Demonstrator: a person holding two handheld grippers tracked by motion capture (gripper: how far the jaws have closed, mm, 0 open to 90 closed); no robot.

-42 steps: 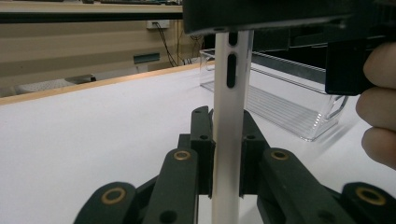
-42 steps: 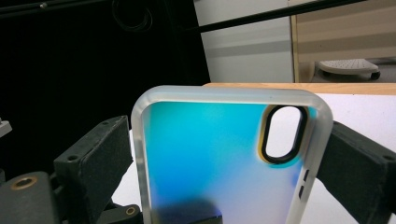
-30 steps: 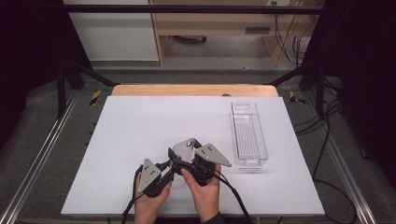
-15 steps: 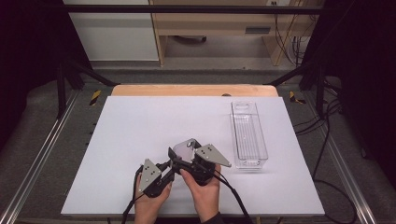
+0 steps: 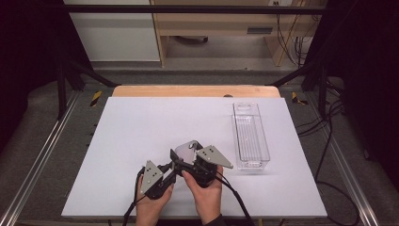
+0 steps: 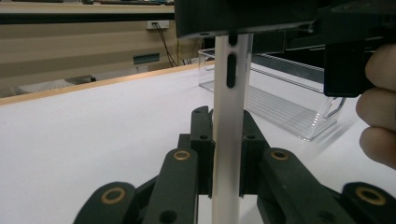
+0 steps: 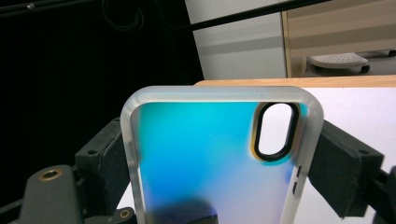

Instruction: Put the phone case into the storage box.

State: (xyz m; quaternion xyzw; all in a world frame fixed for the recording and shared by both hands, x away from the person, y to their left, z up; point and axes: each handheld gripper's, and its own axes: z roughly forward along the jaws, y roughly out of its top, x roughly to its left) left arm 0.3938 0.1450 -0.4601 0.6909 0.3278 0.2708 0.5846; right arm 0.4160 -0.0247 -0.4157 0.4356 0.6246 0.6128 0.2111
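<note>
The frosted translucent phone case with an iridescent blue back and a black-ringed camera cut-out (image 7: 219,158) is held off the white table (image 5: 141,141), near its front edge at about 6 o'clock on the sheet. Both tools have it. The right gripper (image 7: 219,154) spans the case's width, its black pads pressed on the two long frosted rims. The left gripper (image 6: 226,158) is nearly closed, pinching the thin case through its thickness, seen edge-on as a pale strip between the jaws.

By its look the case is very light and hollow, with a flexible rim and a smooth, probably slippery back (a hard squeeze across the width could bow it inward or make it pop out). The firmer hold is likely on the rims near a corner, where the frame is stiffest, clear of the camera opening and the side button slots. It seems unlikely to break if dropped.

The clear plastic rectangular bin (image 5: 251,137) lies well apart at about 2 o'clock from the hands.
</note>
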